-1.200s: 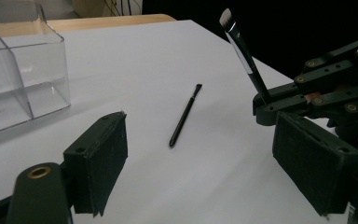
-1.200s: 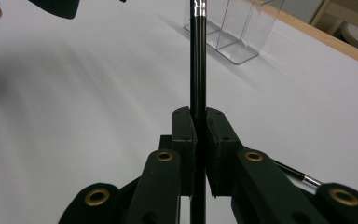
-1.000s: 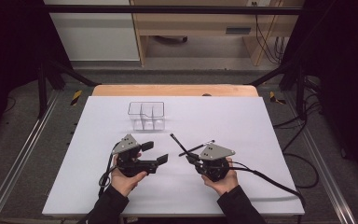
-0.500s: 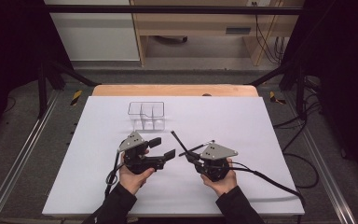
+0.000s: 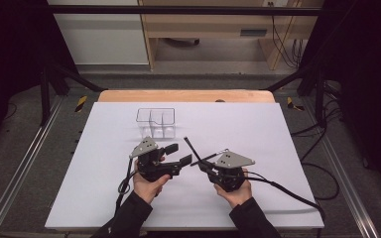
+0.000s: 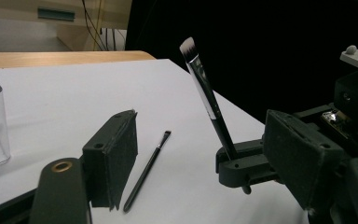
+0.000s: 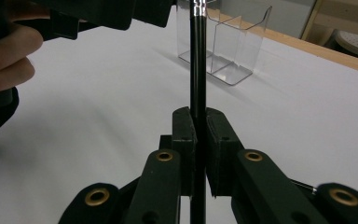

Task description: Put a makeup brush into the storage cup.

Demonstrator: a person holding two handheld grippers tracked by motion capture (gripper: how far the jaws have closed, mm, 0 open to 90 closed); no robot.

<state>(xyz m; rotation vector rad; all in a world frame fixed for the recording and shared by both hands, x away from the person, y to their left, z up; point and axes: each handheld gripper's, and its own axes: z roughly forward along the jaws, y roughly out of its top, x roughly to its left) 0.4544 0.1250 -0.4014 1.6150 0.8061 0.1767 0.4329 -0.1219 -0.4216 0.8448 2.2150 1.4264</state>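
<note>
In the high view the left gripper (image 5: 174, 154) and right gripper (image 5: 202, 165) sit close together toward the counter's near edge, with a clear organizer (image 5: 156, 121) nearer the far edge; the right one holds a brush (image 5: 190, 148) that slants up toward the organizer. With the two grippers this near each other, a careless turn could knock them together and jar the brush. In the left gripper view its jaws stand wide open and empty, and a thin second brush (image 6: 147, 170) lies flat on the counter between them; closing from this height would likely miss it or pinch only its tip, so it could skid or flick away. The held brush (image 6: 208, 102) stands tilted just beyond, gripped low on its handle, so its long free end could swing or slip. In the right gripper view the jaws are closed on the handle (image 7: 197, 74), and the organizer (image 7: 228, 44) waits beyond; a tilted approach could catch a wall.
</note>
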